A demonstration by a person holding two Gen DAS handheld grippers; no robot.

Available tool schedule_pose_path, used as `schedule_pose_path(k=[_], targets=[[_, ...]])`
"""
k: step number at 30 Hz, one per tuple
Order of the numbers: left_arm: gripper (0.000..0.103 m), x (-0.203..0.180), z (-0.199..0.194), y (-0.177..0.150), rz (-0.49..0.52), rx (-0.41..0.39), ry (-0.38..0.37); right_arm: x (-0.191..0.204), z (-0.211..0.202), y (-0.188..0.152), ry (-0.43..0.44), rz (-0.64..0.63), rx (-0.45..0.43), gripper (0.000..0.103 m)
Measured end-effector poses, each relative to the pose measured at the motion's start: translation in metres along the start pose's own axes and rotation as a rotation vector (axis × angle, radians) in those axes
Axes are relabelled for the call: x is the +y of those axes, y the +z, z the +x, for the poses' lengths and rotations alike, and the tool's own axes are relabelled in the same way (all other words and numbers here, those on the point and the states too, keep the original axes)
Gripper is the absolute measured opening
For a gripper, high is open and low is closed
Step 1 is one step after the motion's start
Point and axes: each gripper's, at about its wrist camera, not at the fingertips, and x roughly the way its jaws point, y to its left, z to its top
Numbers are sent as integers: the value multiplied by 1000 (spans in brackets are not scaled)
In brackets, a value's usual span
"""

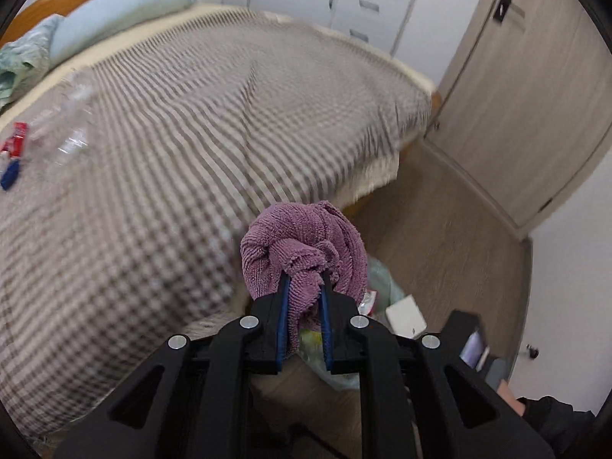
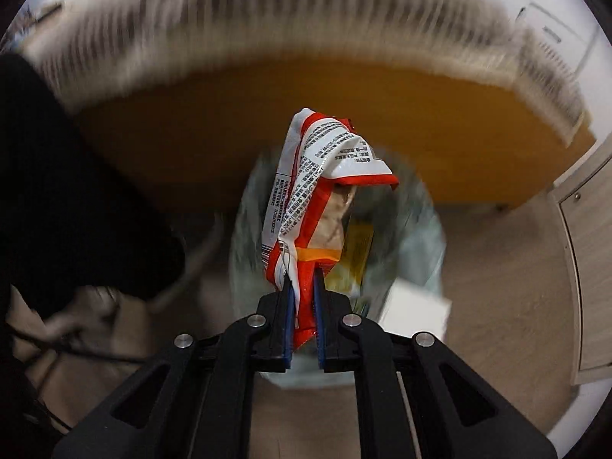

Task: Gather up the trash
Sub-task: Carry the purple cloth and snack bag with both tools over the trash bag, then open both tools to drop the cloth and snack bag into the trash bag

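Left wrist view: left tool [image 1: 304, 279] clenched on a bunched purple cloth [image 1: 306, 241], fabric pinched btwn the blue pads [image 1: 284, 306]. It hangs over the foot end of a bed with a checked cover [image 1: 183, 122]. Below the cloth, on the wood floor [image 1: 440, 229], sits a pale green trash bag [image 1: 382, 279] w/ stuff already in it: a white card-like piece [image 1: 406, 316] and a red/white scrap by the rim. Still on the cover, far left: a clear plastic bottle [image 1: 70, 130], a red wrapper [image 1: 15, 139] and a blue item [image 1: 9, 176]. Blue pillow [image 1: 122, 11] at the head, wardrobe and door [image 1: 528, 95] behind. Whether the cloth counts as trash I can't tell.

Right wrist view: heavy blur. Right tool [image 2: 302, 287] clenched on a crumpled red/orange/white snack wrapper [image 2: 317, 191], gripped at its lower end, the rest sticking out past the fingertips. Wrapper is directly above the open trash bag [image 2: 417, 229]; yellow packaging [image 2: 357, 252] shows inside. Bed's wooden side [image 2: 267, 126] behind, dark sleeve [image 2: 69, 191] at left.

Progress, my read: mid-task. Some trash is bagged, wrapper looks abt ready to drop, not yet let go. Left to do: release the wrapper, sort out the cloth, then fetch bottle, red wrapper and blue item off the bed.
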Motion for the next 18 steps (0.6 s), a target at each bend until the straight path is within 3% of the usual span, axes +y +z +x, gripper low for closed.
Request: schedule_pose_path(k=[5,9,10,12,18], targets=[[11,-12,51,-5,0,110,-24,15,42,-22,-20,-82,105,12],[11,-30,84,-8,5,179,-34,25,61,-32,-19,-113,163,32],[11,-33,92,-9,8,197,-37,25,61,-33,-16,-102,160,42],[11,-37,106,-11,16,230,-37,20,54,-37,11,-66,124,51],[12,-53,142,-14,91,304,-20,-32,-2,-50,87,179,-37,52]])
